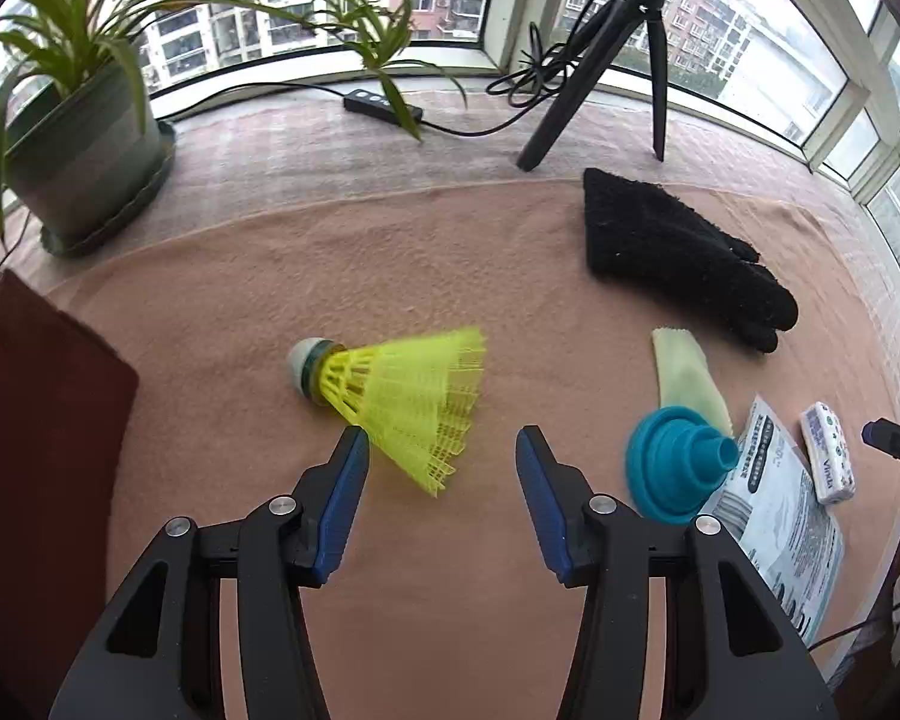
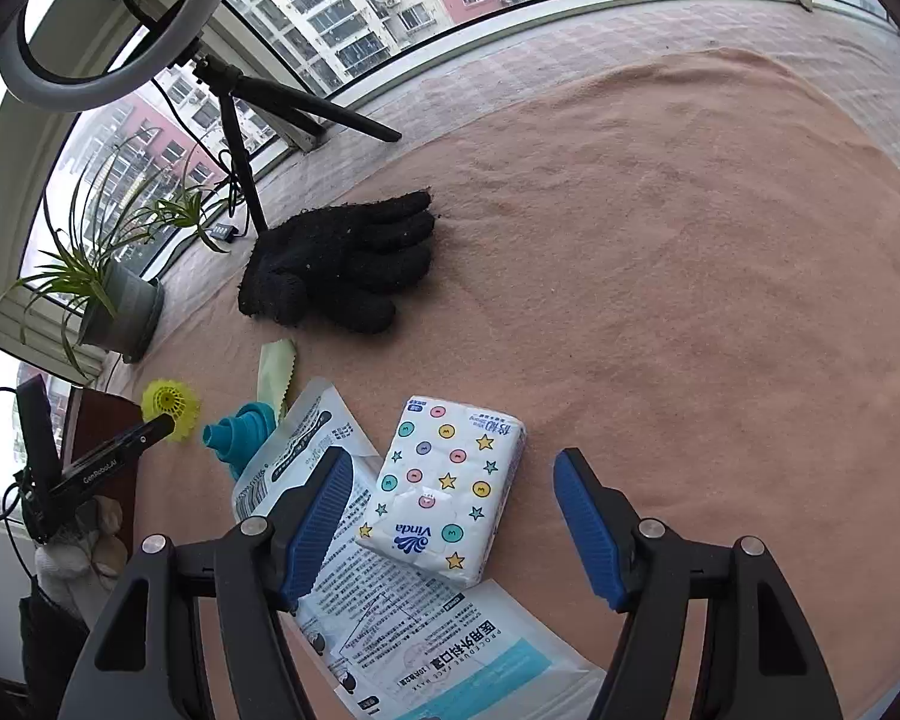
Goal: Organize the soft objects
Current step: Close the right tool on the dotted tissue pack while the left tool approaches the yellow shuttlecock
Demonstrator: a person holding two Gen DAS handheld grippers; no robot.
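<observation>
Hovering: left tongs [image 1: 441, 450] hang just over the shuttlecock [image 1: 399, 399], pointed steeply down at the table [image 1: 390, 264].
Left tongs state: spread partway, pads not pressing anything; the flared skirt edge sits in the gap between them, nearer the left finger.
Shuttlecock position: lying on its side on the pink cloth, just ahead of the left tongs, slightly left of centre.
Long axis: runs across the tongs' view, cork end to the left and away, skirt toward the tongs; closing now would catch the skirt rim, not the cork, in my judgement.
Nearer hand: left, clearly; right tongs [image 2: 453, 483] are well apart from it.
Right tongs state: spread wide, pinching nothing; tissue pack [image 2: 447, 489] lies between and just ahead of them, resting on the mask packet [image 2: 390, 618].
Other soft items: black glove [image 1: 678, 252] farther back, pale green cloth [image 1: 687, 375] beside the teal funnel [image 1: 675, 456], funnel overlapping the mask packet edge.
Containers: none that I can see; no bin or tray in either view, so the drop spot is unknown.
Risk: skirt is springy and may slip out.
</observation>
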